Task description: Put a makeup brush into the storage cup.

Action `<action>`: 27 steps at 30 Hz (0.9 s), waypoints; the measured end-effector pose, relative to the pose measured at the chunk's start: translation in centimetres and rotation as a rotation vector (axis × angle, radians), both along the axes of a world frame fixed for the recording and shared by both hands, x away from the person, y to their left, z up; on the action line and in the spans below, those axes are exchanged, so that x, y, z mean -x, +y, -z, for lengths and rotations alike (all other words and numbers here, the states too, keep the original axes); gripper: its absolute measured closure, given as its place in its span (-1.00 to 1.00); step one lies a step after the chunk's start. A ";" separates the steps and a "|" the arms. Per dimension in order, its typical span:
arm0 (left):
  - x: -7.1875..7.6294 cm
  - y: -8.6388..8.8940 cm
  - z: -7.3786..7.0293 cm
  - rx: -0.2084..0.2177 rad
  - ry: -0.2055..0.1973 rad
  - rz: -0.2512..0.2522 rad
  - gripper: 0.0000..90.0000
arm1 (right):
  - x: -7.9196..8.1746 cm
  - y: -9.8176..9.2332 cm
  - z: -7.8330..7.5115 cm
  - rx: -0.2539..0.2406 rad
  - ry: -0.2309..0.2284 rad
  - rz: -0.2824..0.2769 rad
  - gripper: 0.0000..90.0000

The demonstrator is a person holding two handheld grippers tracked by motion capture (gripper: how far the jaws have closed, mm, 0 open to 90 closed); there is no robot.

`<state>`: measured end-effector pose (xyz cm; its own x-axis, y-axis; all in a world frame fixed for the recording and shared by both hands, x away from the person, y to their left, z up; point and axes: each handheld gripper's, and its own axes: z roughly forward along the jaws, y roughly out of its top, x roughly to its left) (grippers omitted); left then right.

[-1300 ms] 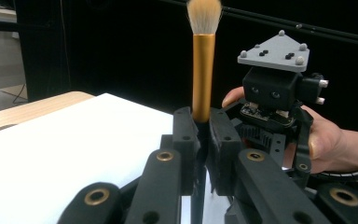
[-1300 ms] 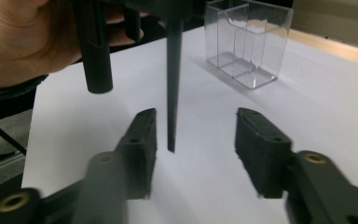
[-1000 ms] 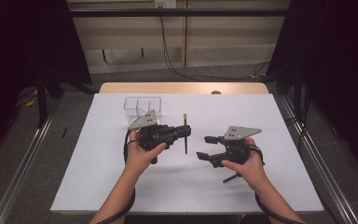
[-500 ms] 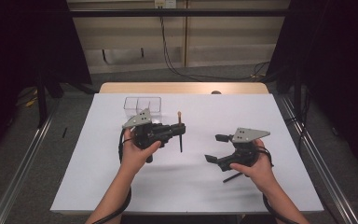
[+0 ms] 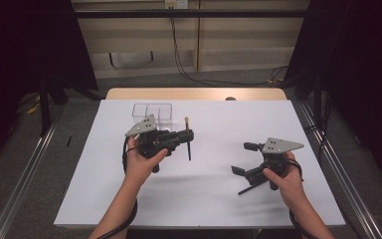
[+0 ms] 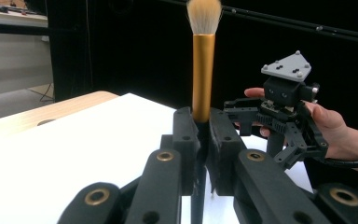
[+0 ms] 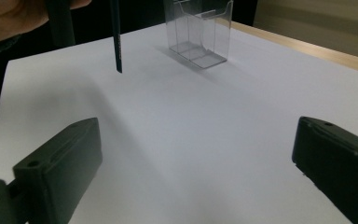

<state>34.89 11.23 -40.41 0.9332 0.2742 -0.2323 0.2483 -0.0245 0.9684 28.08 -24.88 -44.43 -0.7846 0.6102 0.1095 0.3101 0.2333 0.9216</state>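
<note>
left gripper (image 5: 188, 135): jaws clamped on the brush (image 6: 203, 60) at its dark handle, bristles up, held above the table (image 5: 229, 199)
right gripper (image 5: 242, 158): jaws just been opening, now wide, nothing between them
clear box (image 5: 152, 111): compartments empty, at the table's far side, just beyond left gripper
brush vs right gripper: well apart, off to its left
</note>
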 end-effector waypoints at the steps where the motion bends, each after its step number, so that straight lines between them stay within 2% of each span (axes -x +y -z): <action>1: 0.0 0.0 0.0 0.003 -0.001 -0.003 0.85 | 0.0 -0.2 0.1 -0.003 0.004 0.009 -0.97; 9: 0.0 0.4 -0.1 -0.015 -0.010 -0.022 0.85 | 0.6 -1.5 0.7 -0.009 0.009 0.045 -0.97; 15: -0.2 0.7 0.1 -0.003 -0.010 -0.033 0.85 | 1.1 -2.2 0.9 -0.020 0.005 0.054 -0.97; 27: -0.2 1.2 0.1 -0.017 -0.014 -0.050 0.85 | 1.8 -3.0 1.3 -0.001 -0.002 0.065 -0.97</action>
